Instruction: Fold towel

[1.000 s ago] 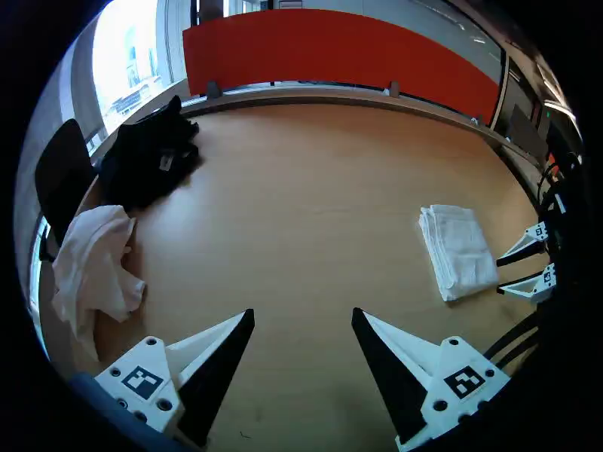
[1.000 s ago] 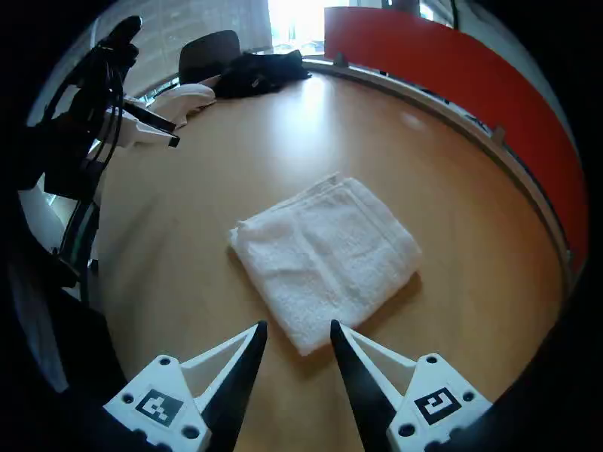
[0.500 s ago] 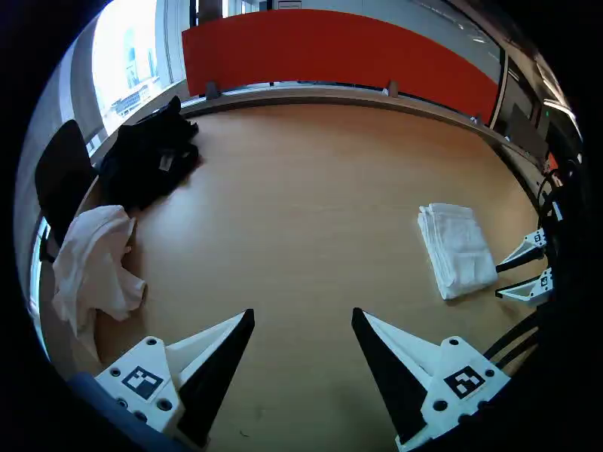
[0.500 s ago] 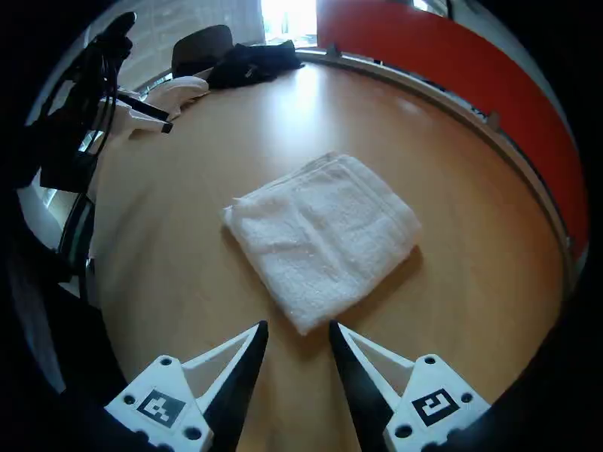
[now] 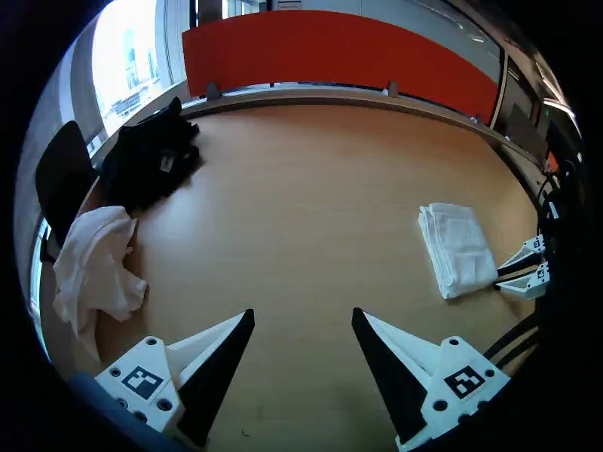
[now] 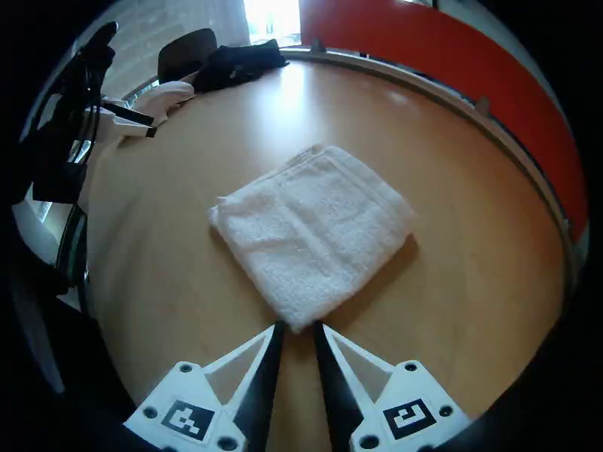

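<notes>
A white folded towel [image 6: 313, 226] lies flat on the wooden table [image 6: 467, 248]; it also lies at the right of the left gripper view [image 5: 457, 247]. My right gripper [image 6: 298, 326] sits at the towel's near corner, its fingers drawn close with that corner pinched between the tips. From the left gripper view the right gripper [image 5: 499, 276] touches the towel's near right end. My left gripper [image 5: 301, 324] hovers open over bare table, well left of the towel, holding nothing. It appears far off at the upper left of the right gripper view [image 6: 149, 125].
A black garment [image 5: 151, 158] and a crumpled white cloth [image 5: 94, 267] lie at the table's left side, beside a dark chair [image 5: 60, 177]. A red partition [image 5: 339, 49] runs along the far edge. Bare wood stretches between the left gripper and the towel.
The right gripper's fingers have narrowed from wide apart to close together around the towel's near corner, and it has edged forward. The left gripper has stayed still and open.
</notes>
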Motion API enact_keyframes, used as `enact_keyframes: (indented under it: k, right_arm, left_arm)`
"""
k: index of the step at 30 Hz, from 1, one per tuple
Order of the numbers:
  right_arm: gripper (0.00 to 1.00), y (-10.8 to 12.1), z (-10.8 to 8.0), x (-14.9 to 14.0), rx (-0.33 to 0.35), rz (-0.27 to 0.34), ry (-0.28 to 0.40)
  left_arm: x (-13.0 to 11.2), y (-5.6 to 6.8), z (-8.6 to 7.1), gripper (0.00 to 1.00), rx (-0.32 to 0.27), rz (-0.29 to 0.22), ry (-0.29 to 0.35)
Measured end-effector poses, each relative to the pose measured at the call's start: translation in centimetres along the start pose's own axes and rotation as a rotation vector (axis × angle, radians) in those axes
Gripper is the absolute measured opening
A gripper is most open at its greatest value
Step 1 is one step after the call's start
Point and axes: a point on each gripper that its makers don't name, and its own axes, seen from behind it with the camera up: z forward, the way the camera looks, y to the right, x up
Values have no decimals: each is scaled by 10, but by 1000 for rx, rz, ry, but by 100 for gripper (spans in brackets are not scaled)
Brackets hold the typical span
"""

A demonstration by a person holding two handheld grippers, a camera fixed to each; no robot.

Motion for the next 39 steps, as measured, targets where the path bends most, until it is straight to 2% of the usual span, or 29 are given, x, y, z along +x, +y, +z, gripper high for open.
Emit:
enact_keyframes:
  k: [6, 8, 20, 29, 39]
  right_arm:
    - [8, 4, 2, -1, -15, 16, 7]
    - [5, 5, 2, 0, -19, 19, 11]
    - [5, 8, -4, 12, -31, 5, 55]
    - [5, 20, -26, 67, -60, -24, 165]
    - [4, 36, -70, 144, -87, -71, 292]
  left_arm:
    - [-1, 1, 1, 96, 0, 2, -3]
    - [-1, 1, 1, 96, 0, 3, -3]
    - [-2, 1, 2, 96, 0, 3, -3]
    - [2, 1, 2, 96, -1, 5, 6]
    - [12, 5, 0, 96, -8, 13, 22]
